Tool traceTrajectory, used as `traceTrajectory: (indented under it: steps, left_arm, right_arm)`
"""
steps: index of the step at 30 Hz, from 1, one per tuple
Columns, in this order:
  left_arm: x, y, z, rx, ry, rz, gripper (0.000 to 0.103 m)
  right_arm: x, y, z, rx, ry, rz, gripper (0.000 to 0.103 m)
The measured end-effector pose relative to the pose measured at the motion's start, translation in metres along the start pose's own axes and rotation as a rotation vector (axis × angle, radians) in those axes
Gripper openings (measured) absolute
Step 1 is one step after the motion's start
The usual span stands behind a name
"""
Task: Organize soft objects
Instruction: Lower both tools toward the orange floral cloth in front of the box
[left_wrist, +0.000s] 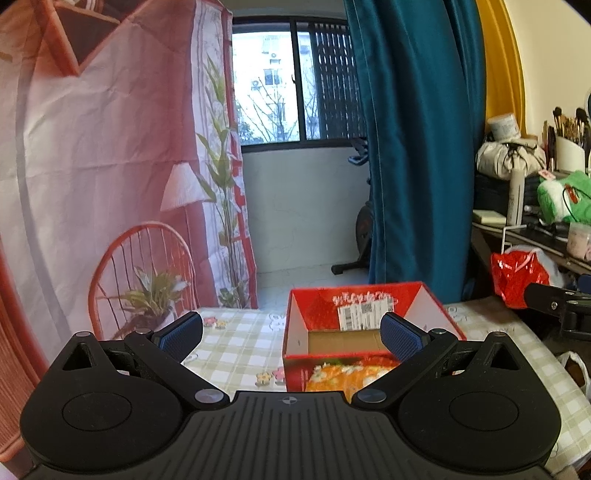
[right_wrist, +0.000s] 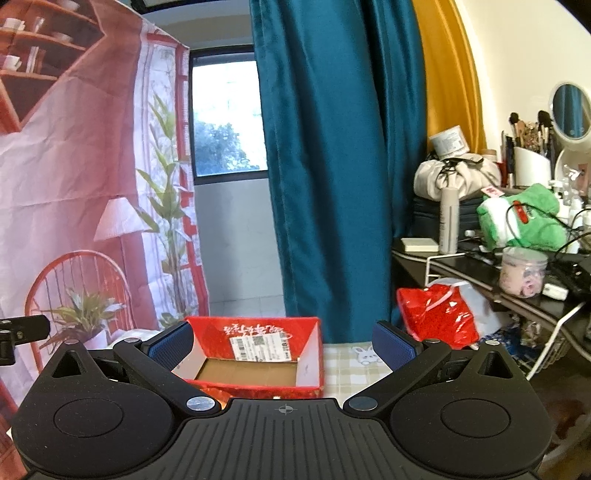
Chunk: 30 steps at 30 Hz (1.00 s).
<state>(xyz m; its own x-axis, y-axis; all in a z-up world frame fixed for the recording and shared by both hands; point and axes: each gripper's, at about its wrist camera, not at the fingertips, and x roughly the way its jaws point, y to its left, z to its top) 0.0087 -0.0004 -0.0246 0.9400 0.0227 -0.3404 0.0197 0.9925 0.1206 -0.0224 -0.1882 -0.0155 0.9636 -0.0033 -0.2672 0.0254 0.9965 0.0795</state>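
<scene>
An open red cardboard box (left_wrist: 436, 314) with a bare brown bottom and a white label on its far wall stands on the checked tablecloth (left_wrist: 236, 343); it also shows in the right wrist view (right_wrist: 312, 354). My left gripper (left_wrist: 291, 334) is open and empty, held above the table just in front of the box. My right gripper (right_wrist: 282, 345) is open and empty, also in front of the box. An orange and white soft thing (left_wrist: 343, 376) lies at the box's near side, partly hidden by my left gripper. No soft object is inside the box.
A red plastic bag (right_wrist: 436, 317) hangs at the table's right. A dark side desk (right_wrist: 480, 266) holds a green plush cloth (right_wrist: 524, 218), a jar, a bottle and brushes. A teal curtain (right_wrist: 332, 166) and a printed backdrop (left_wrist: 92, 166) stand behind.
</scene>
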Motion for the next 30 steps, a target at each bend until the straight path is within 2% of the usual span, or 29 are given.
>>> traceTrajectory:
  steps: [6, 9, 12, 16, 22, 24, 30]
  left_arm:
    - [0.022, 0.002, -0.02, -0.014, 0.053, -0.01, 0.103]
    - [0.035, 0.004, -0.03, -0.018, 0.083, -0.016, 0.103]
    - [0.049, 0.005, -0.039, -0.02, 0.103, -0.018, 0.103]
    - [0.065, 0.007, -0.05, -0.027, 0.132, -0.036, 0.103]
    - [0.088, 0.011, -0.067, -0.063, 0.186, -0.073, 0.103]
    - [0.095, 0.012, -0.071, -0.068, 0.202, -0.08, 0.103]
    - [0.105, 0.012, -0.081, -0.059, 0.236, -0.078, 0.102]
  right_arm:
    - [0.016, -0.008, -0.029, 0.067, -0.005, 0.037, 0.103]
    - [0.029, -0.008, -0.041, 0.071, 0.046, 0.027, 0.102]
    - [0.041, -0.007, -0.052, 0.078, 0.104, 0.067, 0.103]
    - [0.058, 0.001, -0.067, 0.048, 0.174, 0.038, 0.103]
    - [0.078, 0.008, -0.092, 0.05, 0.254, 0.089, 0.1]
    - [0.085, 0.012, -0.1, 0.036, 0.287, 0.111, 0.089]
    - [0.103, 0.025, -0.117, 0.027, 0.377, 0.172, 0.067]
